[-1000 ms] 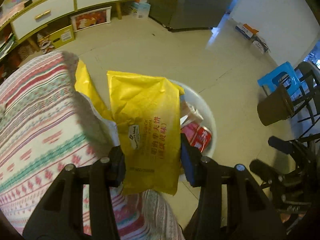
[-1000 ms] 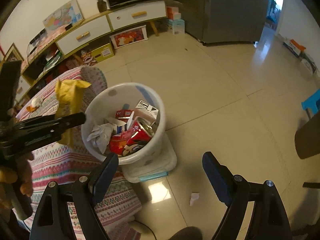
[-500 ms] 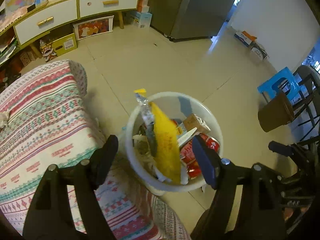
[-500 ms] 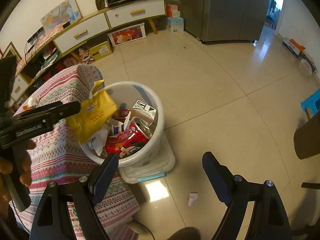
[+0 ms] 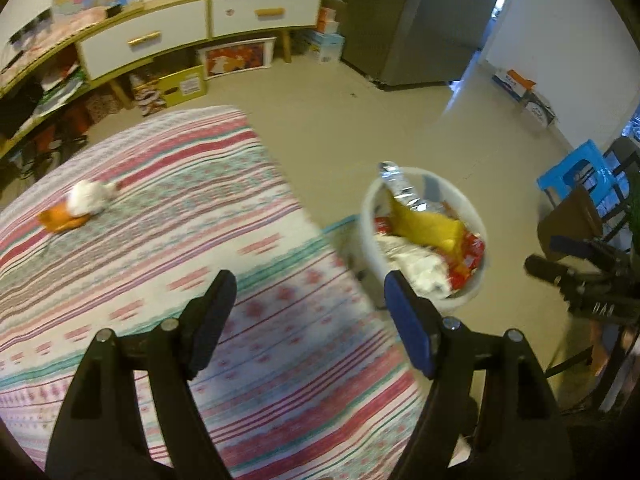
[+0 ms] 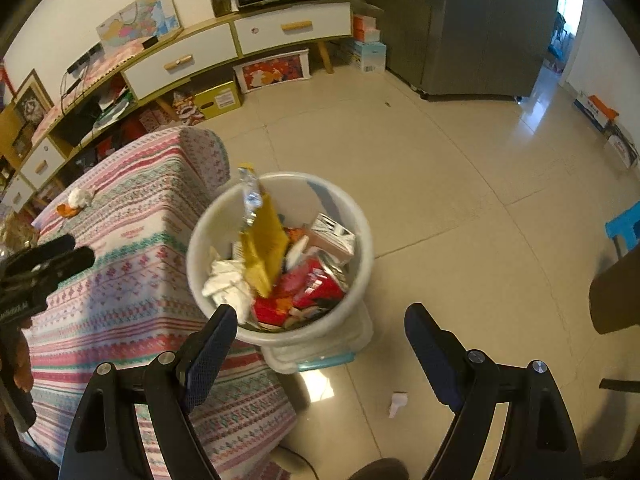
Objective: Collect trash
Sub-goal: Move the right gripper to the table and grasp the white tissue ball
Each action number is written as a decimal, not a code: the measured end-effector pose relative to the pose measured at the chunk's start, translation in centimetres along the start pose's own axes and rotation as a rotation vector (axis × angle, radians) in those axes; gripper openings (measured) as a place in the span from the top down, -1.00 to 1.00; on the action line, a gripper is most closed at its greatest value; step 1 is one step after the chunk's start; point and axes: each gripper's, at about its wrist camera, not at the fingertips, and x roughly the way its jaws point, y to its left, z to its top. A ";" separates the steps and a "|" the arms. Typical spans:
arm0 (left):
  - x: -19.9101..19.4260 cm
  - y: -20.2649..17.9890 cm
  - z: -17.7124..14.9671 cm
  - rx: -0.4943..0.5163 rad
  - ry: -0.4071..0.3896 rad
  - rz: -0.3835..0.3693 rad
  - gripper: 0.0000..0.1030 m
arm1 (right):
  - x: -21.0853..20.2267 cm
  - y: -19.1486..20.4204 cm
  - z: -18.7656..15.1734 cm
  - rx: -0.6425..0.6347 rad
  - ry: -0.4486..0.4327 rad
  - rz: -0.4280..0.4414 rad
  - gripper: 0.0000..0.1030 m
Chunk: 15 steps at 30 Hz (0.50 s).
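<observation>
The white bin (image 5: 468, 294) stands on the floor beside the striped table (image 5: 208, 184), full of wrappers and tissue. A yellow snack bag (image 5: 424, 226) with a silver foil top stands upright in it, also shown in the right wrist view as the yellow bag (image 6: 266, 248) in the bin (image 6: 296, 176). My left gripper (image 5: 308, 284) hangs open and empty over the tablecloth, left of the bin. My right gripper (image 6: 320, 316) is open and empty above the bin's near edge and the floor. A crumpled white tissue (image 5: 88, 198) and an orange peel (image 5: 60, 220) lie on the far side of the table.
A small white scrap (image 6: 398, 402) lies on the tiled floor near the bin. A low TV cabinet (image 6: 208, 52) with boxes under it lines the far wall, next to a grey fridge (image 6: 472, 32). A blue stool (image 5: 576, 172) and a dark chair stand to the right.
My left gripper opened and let go of the yellow bag, which dropped into the bin. The left gripper then swung left, back over the table. The right gripper shifted only slightly.
</observation>
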 end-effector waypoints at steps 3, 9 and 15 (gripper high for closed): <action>-0.9 2.4 -0.8 -0.024 0.005 0.029 -0.51 | -0.1 1.6 0.3 -0.014 -0.006 0.010 -0.69; -2.8 7.7 -2.8 -0.097 0.008 0.077 -0.60 | 0.2 5.4 1.0 -0.051 -0.009 0.028 -0.69; -4.3 13.9 -5.4 -0.199 -0.004 0.142 -0.61 | 1.2 9.7 1.7 -0.086 -0.001 0.048 -0.69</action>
